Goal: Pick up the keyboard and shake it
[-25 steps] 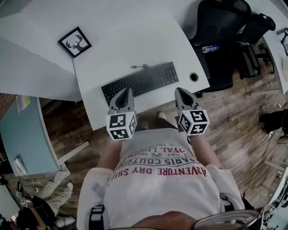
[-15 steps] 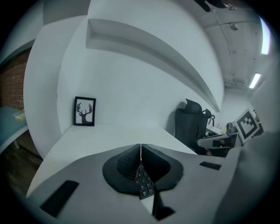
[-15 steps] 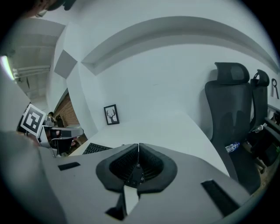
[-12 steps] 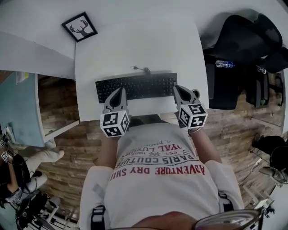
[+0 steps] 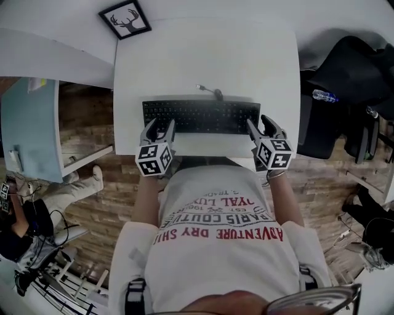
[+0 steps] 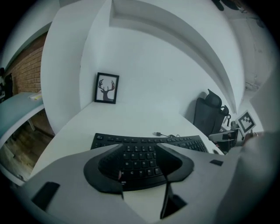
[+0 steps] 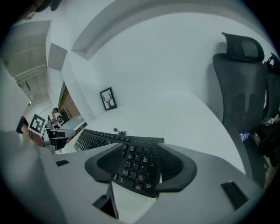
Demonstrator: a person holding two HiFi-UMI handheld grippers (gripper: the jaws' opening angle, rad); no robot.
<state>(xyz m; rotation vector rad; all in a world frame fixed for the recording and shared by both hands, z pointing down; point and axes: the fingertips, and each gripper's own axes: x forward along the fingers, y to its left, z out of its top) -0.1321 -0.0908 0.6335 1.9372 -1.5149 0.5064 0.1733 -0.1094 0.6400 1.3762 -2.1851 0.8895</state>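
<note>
A black keyboard (image 5: 201,117) lies flat on the white desk (image 5: 206,55), its cable (image 5: 209,91) curling behind it. My left gripper (image 5: 160,126) hovers at the keyboard's front left corner. My right gripper (image 5: 260,125) is at its front right corner. Both sets of jaws are opening. In the left gripper view the keyboard (image 6: 175,141) shows in the gap of the left gripper (image 6: 139,148), untouched by the pads. In the right gripper view the number-pad end (image 7: 138,168) of the keyboard sits in the gap of the right gripper (image 7: 140,151), also unpressed.
A framed deer picture (image 5: 125,18) leans at the desk's back left corner. A black office chair (image 5: 351,67) with a water bottle (image 5: 324,96) on it stands to the right. A light blue desk (image 5: 31,129) is at the left. Wooden floor lies under me.
Both grippers have moved forward to the keyboard's front corners and their jaws have gone from shut to open. The head view has swung, so the desk now looks square-on.
</note>
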